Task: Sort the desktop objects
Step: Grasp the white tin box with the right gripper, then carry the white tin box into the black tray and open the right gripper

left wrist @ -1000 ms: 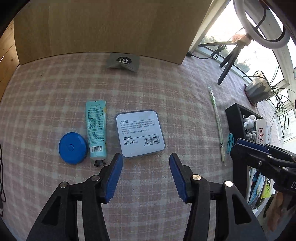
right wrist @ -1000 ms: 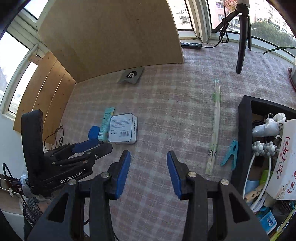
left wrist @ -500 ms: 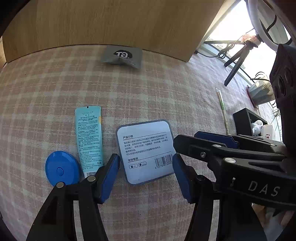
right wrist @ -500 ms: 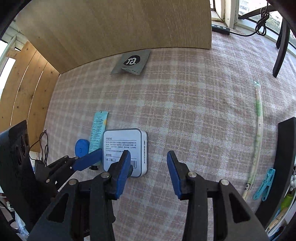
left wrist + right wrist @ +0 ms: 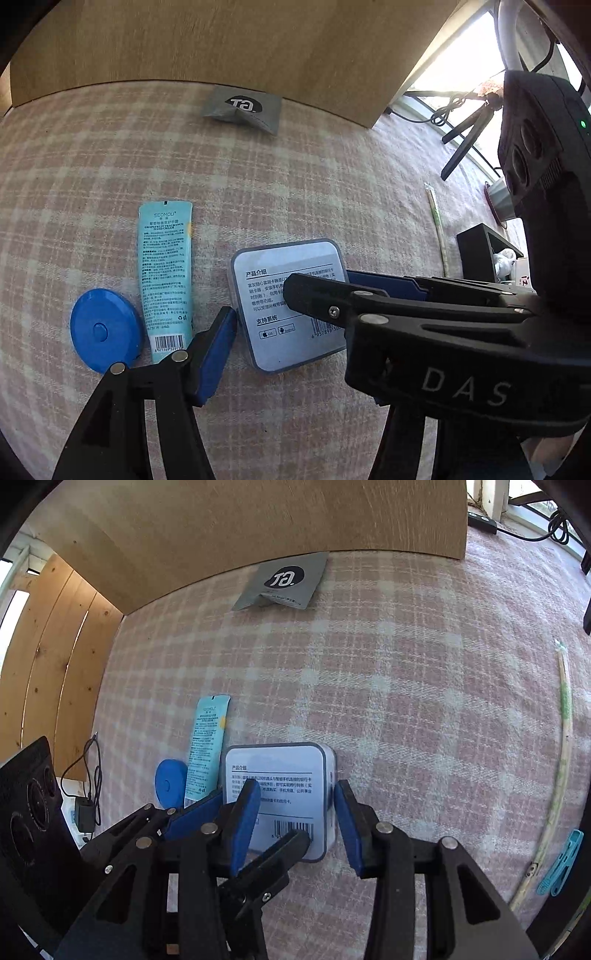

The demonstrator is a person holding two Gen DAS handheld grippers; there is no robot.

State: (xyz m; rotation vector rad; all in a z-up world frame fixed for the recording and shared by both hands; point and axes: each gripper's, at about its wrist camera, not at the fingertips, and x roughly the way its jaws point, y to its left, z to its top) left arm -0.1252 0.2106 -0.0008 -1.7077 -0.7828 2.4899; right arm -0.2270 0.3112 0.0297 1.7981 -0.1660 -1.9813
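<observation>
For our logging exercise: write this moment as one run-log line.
stage: approaching white box | left gripper: open, beside box | right gripper: open, straddling box's right edge | box: flat on checked cloth

Right gripper (image 5: 297,818) over the white box (image 5: 280,775), jaws apart: one blue pad above the label, the other just off its right edge. Left gripper (image 5: 221,827) crosses in from the left. Tube (image 5: 207,746) and blue disc (image 5: 168,782) beside the box; grey sachet (image 5: 284,581) at the board.
</observation>
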